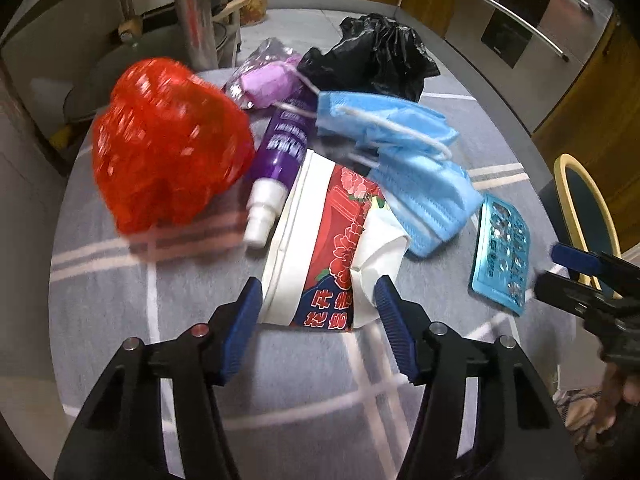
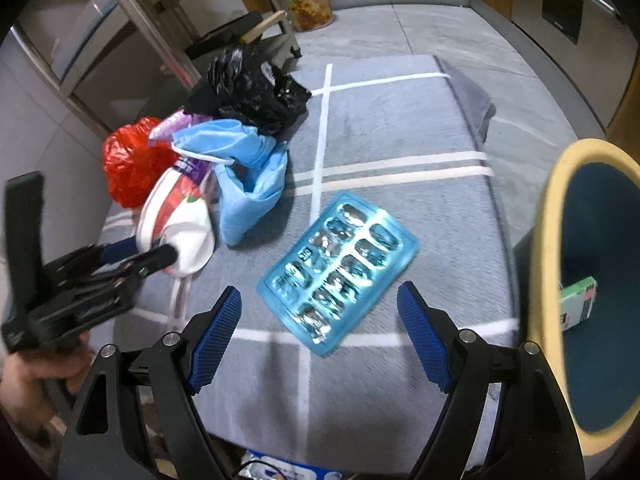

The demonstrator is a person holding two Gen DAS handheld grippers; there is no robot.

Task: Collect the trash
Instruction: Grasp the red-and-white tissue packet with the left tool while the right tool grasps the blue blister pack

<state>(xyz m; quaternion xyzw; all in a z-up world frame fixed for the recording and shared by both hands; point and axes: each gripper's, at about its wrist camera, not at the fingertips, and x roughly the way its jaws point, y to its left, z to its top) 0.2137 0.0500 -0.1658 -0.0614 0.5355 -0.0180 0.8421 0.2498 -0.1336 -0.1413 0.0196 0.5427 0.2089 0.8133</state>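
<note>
Two tongs in play. Our left tongs (image 1: 318,294) straddle the near end of the crushed red-and-white carton (image 1: 320,248) on the grey table (image 2: 400,128); whether the pads press it yet, we can't tell. Right tongs (image 2: 320,300) gape wide with nothing held, just above the blue blister pack (image 2: 340,268). Yellow-rimmed bin (image 2: 548,240) stands at right.

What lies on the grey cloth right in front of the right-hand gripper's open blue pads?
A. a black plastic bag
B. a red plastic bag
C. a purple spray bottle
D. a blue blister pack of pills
D: the right wrist view shows the blue blister pack flat on the grey cloth just ahead of the open right gripper, with the bags and bottle piled farther off to the left.
</note>
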